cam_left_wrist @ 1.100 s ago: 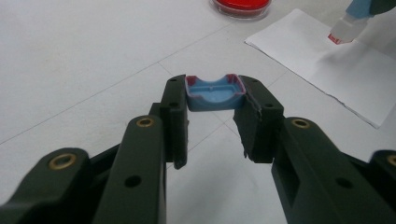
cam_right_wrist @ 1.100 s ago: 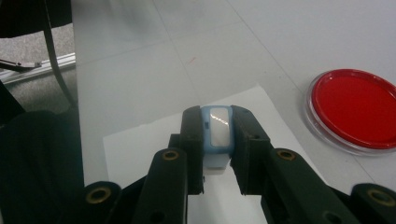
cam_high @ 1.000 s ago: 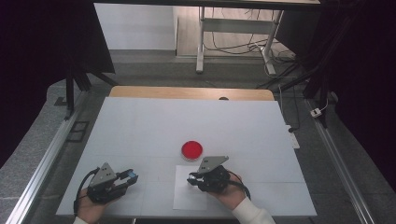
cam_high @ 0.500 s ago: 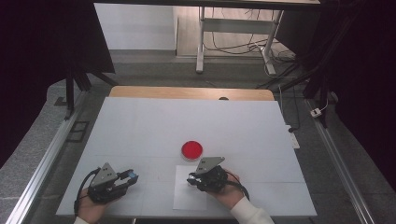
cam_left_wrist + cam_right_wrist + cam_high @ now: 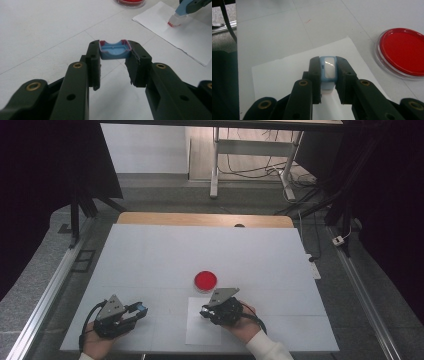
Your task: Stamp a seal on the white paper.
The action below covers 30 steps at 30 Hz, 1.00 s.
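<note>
My left gripper (image 5: 139, 309) rests near the table's front left, shut on a small blue cap (image 5: 114, 50) with a red-stained rim, its hollow side facing the camera. My right gripper (image 5: 205, 312) is shut on a light blue stamp body (image 5: 329, 71). It holds the stamp upright with its lower end down on a white paper sheet (image 5: 287, 72). In the left gripper view the stamp (image 5: 178, 15) shows its white, red-edged tip touching the paper (image 5: 190, 37). A round red ink dish (image 5: 205, 280) sits just beyond the sheet.
The white tabletop (image 5: 165, 255) stretches wide beyond the red dish (image 5: 403, 51). A wooden strip (image 5: 200, 219) runs along its far edge. Metal rails (image 5: 47, 292) flank both sides, and a table frame with cables (image 5: 250, 165) stands on the floor behind.
My right gripper has edged slightly to the left over the paper, still with the stamp in it. The left gripper has stayed where it was.
</note>
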Motion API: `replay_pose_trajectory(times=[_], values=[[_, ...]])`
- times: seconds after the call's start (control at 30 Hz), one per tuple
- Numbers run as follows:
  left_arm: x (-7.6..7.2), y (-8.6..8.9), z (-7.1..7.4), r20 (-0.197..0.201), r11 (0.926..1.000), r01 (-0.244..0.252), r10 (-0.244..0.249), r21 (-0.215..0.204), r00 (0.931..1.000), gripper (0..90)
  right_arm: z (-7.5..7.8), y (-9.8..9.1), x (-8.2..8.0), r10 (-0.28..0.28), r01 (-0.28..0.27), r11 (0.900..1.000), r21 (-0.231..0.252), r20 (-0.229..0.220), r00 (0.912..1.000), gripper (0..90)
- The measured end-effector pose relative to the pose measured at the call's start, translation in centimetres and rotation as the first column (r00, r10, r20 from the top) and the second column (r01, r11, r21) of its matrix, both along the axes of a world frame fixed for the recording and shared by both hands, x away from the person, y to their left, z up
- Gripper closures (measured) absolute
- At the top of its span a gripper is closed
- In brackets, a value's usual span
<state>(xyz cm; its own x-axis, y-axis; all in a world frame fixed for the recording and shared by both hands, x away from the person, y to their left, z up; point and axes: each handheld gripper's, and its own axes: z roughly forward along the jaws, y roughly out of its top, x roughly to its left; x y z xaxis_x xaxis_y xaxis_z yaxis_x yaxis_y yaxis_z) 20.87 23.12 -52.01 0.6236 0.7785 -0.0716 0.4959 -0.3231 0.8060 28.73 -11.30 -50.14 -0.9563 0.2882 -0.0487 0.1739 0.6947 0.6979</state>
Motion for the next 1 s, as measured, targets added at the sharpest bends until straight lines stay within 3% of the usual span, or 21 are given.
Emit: replay_pose_trajectory(times=[1.0], values=[[0.05, 0.00, -0.03, -0.002, 1.0000, -0.002, 0.002, -0.003, 1.0000, 64.9, -0.17, 0.42, 0.03, -0.015, 0.014, 0.9991, -0.041, -0.019, 0.9997, 75.4]])
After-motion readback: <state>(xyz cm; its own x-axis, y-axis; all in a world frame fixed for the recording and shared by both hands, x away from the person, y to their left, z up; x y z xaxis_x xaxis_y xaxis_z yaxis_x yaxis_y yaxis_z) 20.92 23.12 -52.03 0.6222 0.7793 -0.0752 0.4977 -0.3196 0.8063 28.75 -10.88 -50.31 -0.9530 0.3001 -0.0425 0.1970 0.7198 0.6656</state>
